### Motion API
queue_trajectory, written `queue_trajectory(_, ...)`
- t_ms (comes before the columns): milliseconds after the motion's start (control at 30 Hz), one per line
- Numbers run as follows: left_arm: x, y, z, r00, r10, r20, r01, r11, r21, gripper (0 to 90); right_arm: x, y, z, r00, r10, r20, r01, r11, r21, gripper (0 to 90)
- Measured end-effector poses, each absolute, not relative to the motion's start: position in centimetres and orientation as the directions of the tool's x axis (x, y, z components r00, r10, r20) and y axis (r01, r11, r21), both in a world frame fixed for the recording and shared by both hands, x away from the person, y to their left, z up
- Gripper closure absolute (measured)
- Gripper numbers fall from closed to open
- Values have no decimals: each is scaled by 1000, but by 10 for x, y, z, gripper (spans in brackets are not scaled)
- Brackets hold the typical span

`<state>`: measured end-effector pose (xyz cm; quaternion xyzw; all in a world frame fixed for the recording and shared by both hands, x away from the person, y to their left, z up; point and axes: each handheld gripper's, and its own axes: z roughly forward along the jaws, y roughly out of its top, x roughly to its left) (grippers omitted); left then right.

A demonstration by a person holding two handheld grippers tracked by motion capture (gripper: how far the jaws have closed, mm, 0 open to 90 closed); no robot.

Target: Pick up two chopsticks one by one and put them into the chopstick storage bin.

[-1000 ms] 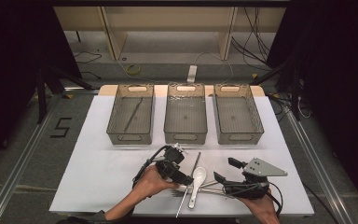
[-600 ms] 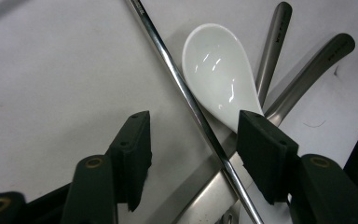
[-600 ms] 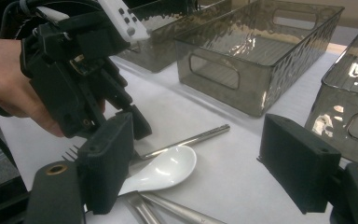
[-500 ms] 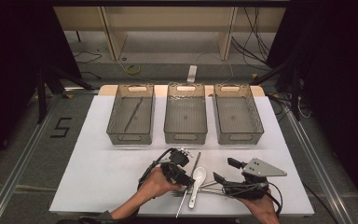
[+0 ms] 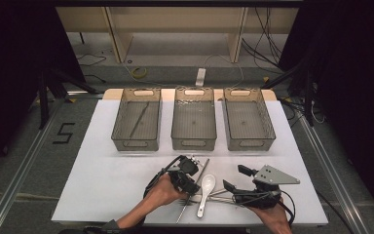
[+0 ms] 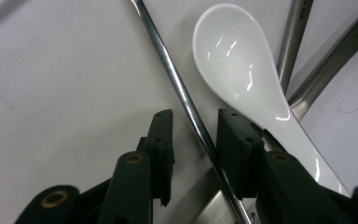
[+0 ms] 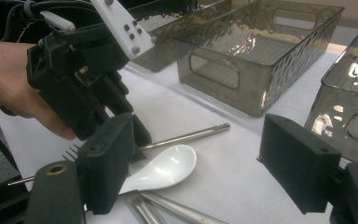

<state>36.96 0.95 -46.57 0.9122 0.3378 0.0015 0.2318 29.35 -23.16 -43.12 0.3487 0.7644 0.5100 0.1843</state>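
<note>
A thin metal rod (image 6: 177, 84) lies on the white table beside a white ceramic spoon (image 6: 237, 65). My left gripper (image 6: 198, 135) points down over the rod. Its jaws have just been closing and straddle the rod, with a gap still showing on the left side. In the high view the left gripper (image 5: 193, 186) is at the front middle, and the spoon (image 5: 206, 187) lies just right of it. My right gripper (image 5: 237, 179) rests open and wide to the right, with nothing between its pads. In the right gripper view it (image 7: 204, 158) faces the spoon (image 7: 163, 170) and the rod (image 7: 191, 135).
Three grey see-through bins stand in a row behind: left (image 5: 137, 122) with a thin rod inside, middle (image 5: 194, 122), right (image 5: 248, 122). A fork (image 5: 182, 204) and other metal cutlery handles (image 6: 303, 28) lie around the spoon near the table's front edge.
The left gripper's jaws have drawn closer together around the rod and shifted slightly. The right gripper has stayed where it was.
</note>
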Motion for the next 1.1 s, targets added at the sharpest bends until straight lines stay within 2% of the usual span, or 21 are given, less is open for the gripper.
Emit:
queue_trajectory(100, 369, 10, -466, 777, 612, -144, 608, -672, 422, 700, 293, -232, -431, -688, 722, 73, 346, 238, 907, 269)
queue_trajectory(300, 368, 8, -466, 777, 612, -148, 608, -668, 428, 714, 293, -232, -431, -688, 722, 74, 347, 238, 907, 269)
queue_trajectory(467, 366, 4, -467, 776, 603, -186, 615, -659, 433, 758, 294, -232, -431, -688, 722, 72, 345, 239, 908, 269)
queue_trajectory(833, 368, 5, -470, 715, 609, -343, 696, -573, 432, 831, 294, -232, -431, -689, 721, 74, 345, 236, 908, 268)
queue_trajectory(1100, 368, 7, -467, 713, 606, -352, 696, -552, 460, 848, 294, -232, -431, -689, 721, 73, 344, 237, 909, 269)
